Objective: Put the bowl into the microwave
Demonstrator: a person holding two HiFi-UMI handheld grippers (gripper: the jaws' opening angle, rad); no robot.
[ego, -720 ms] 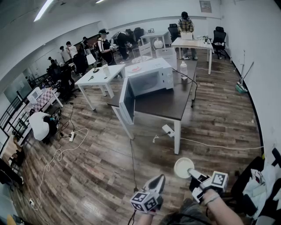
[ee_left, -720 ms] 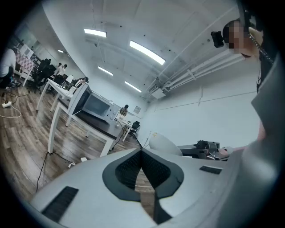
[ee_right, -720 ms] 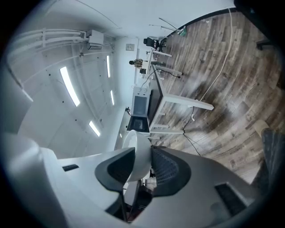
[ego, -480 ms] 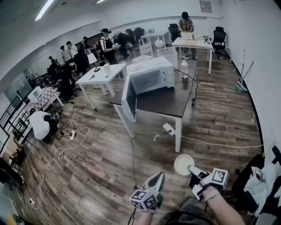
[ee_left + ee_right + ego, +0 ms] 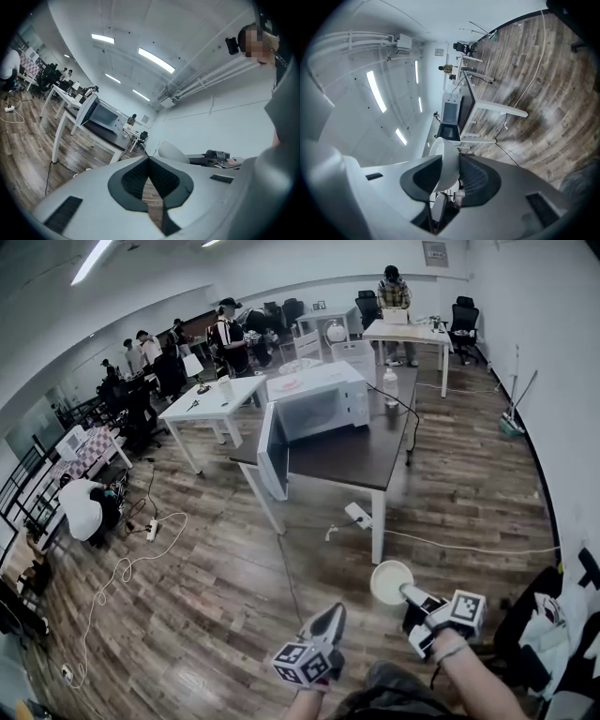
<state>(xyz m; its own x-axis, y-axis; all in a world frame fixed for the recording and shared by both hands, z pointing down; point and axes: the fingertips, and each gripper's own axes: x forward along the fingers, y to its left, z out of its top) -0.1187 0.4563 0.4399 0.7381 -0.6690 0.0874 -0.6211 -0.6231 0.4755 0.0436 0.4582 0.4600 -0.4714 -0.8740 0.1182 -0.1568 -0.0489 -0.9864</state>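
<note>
While bowl (image 5: pixel 391 581) hangs in air over floor, well short of worktop (image 5: pixel 370 465), I read right gripper (image 5: pixel 412 600) fingers (image 5: pixel 476 180) clamped on its rim, one inside, one outside. Left gripper (image 5: pixel 328 626) fingers closed tip to tip, empty. Microwave (image 5: pixel 314 409) door stands open. My judgement: bowl light, rigid, smooth, probably slippery and breakable. Rim pinch sits off-centre, so carry level and avoid knocks at door opening.

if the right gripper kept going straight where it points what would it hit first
Nothing close. The right gripper, shut on the bowl, points across open floor at the microwave on the dark table; probably that first, though depth is unclear.
</note>
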